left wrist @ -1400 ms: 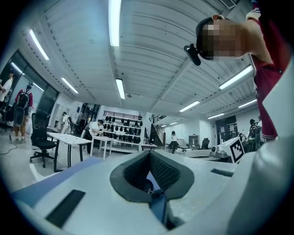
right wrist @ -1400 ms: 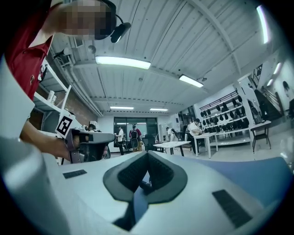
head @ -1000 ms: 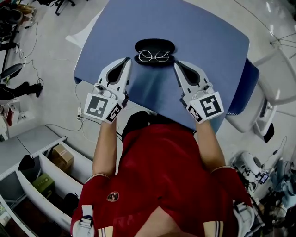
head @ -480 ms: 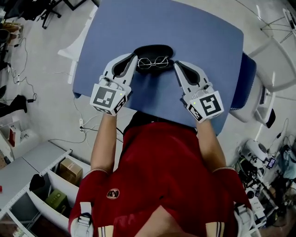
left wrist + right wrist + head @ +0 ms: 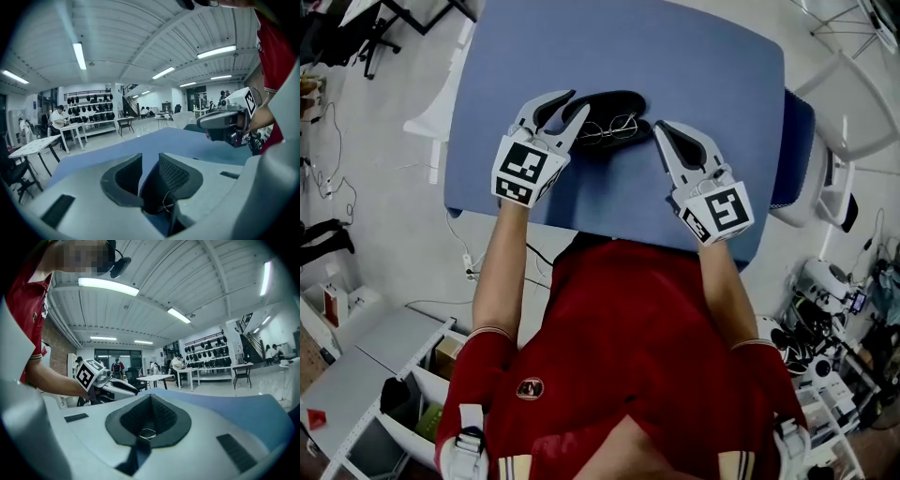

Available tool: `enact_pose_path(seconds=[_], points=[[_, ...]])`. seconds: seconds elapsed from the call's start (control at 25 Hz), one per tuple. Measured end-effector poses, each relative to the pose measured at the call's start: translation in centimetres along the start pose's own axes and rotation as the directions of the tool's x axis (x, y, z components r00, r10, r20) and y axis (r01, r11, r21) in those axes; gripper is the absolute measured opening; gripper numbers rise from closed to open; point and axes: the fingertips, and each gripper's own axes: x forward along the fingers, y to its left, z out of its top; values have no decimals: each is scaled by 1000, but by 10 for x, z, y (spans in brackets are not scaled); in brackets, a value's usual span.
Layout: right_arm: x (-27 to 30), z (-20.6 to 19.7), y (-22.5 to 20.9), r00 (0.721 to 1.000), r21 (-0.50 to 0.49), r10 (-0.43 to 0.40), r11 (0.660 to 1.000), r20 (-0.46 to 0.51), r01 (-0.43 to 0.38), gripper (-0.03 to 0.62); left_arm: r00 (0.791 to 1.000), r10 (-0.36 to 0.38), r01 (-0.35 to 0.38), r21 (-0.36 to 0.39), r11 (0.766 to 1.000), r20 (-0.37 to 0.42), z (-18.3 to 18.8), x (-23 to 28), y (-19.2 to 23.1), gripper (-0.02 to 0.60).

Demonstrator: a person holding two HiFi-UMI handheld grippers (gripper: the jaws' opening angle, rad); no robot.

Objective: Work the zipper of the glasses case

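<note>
The glasses case [image 5: 615,97] lies open on the blue tabletop [image 5: 703,66], near its front edge. The left gripper [image 5: 578,99], whose jaws have just been opening, straddles the case's left end without pinching it. The right gripper [image 5: 661,127] is pressed together on nothing, just beside the right end. This looks like the approach; next the left should steady the case while the right finds the zipper pull.

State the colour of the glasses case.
The glasses case is black; it shows best in the head view.
</note>
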Motion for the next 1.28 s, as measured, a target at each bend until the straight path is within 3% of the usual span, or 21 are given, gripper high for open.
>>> enact_pose_path(seconds=[0.24, 0.64, 0.92, 1.28], points=[[-1, -2, -5, 999, -4, -37, 999, -14, 37, -5, 988, -100, 109, 74, 991, -121, -13, 27, -1, 126], [-3, -12, -9, 996, -23, -68, 997, -51, 67, -5, 945, -179, 221, 131, 966, -273, -39, 58, -5, 127], [-1, -16, -6, 996, -25, -68, 997, -65, 67, -5, 919, -213, 271, 140, 952, -332, -47, 68, -6, 127], [-4, -20, -7, 995, -23, -70, 997, -67, 69, -5, 923, -204, 273, 183, 945, -326, -43, 70, -16, 60]])
